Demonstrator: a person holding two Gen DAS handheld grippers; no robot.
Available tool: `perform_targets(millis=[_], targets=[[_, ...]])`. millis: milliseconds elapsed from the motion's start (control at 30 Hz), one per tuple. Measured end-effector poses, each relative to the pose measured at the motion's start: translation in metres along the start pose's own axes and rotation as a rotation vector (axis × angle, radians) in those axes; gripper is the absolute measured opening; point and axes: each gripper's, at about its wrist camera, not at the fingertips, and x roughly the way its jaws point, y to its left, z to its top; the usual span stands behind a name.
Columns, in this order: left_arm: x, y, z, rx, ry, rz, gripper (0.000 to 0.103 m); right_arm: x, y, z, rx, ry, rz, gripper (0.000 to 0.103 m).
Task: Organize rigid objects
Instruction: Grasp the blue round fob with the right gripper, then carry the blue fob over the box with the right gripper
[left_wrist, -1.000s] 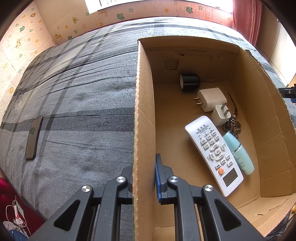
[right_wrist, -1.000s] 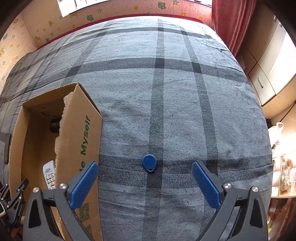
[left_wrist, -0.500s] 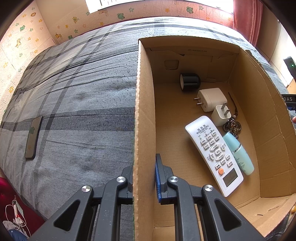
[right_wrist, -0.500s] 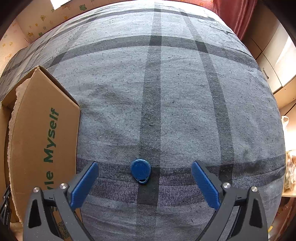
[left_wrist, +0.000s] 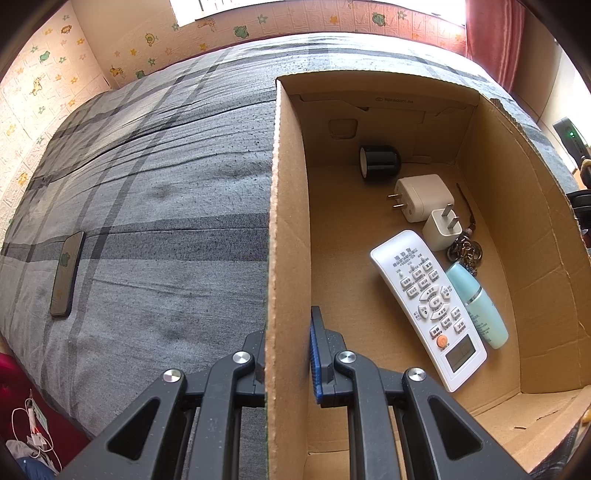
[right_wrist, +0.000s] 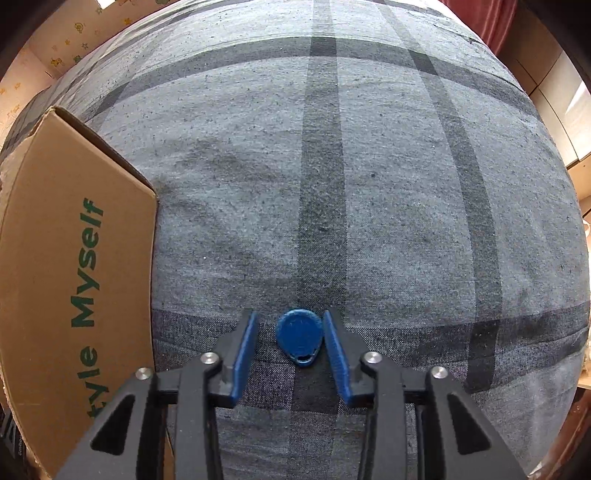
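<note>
Right gripper (right_wrist: 290, 341) jaws apart, straddling fob (right_wrist: 300, 341) on bed (right_wrist: 369, 184); close squarely, low. Left gripper (left_wrist: 288, 350) jaws clamped on box (left_wrist: 286, 258) wall.

This is a bedroom in a home. A wide bed (left_wrist: 155, 206) covered with a grey plaid sheet fills both views. Behind it runs padded wallpaper (left_wrist: 48, 88) printed with cartoon frogs, giraffes and stars, the kind found in a child's room, under a bright window (left_wrist: 229, 7). A red curtain (left_wrist: 495, 33) hangs at the far corner, and pale cupboard doors (right_wrist: 561, 110) stand beside the bed. A phone (left_wrist: 66, 273) lies on the sheet, and a charger cable (left_wrist: 33, 424) trails on the floor.
</note>
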Motion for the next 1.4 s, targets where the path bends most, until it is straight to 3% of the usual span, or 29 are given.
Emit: perform_targets(millis=[433, 700, 1400], targets=[[0.001, -0.001, 0.0, 0.0, 0.0, 0.0, 0.015, -0.022, 0.009, 0.001, -0.024, -0.026, -0.04, 0.028], [0.0, -0.002, 0.0, 0.002, 0.0, 0.0, 0.015, -0.059, 0.019, 0.002, -0.052, -0.061, -0.043, 0.028], [-0.001, -0.001, 0.0, 0.0, 0.0, -0.003, 0.015, -0.146, 0.092, -0.01, -0.224, -0.177, -0.049, 0.028]])
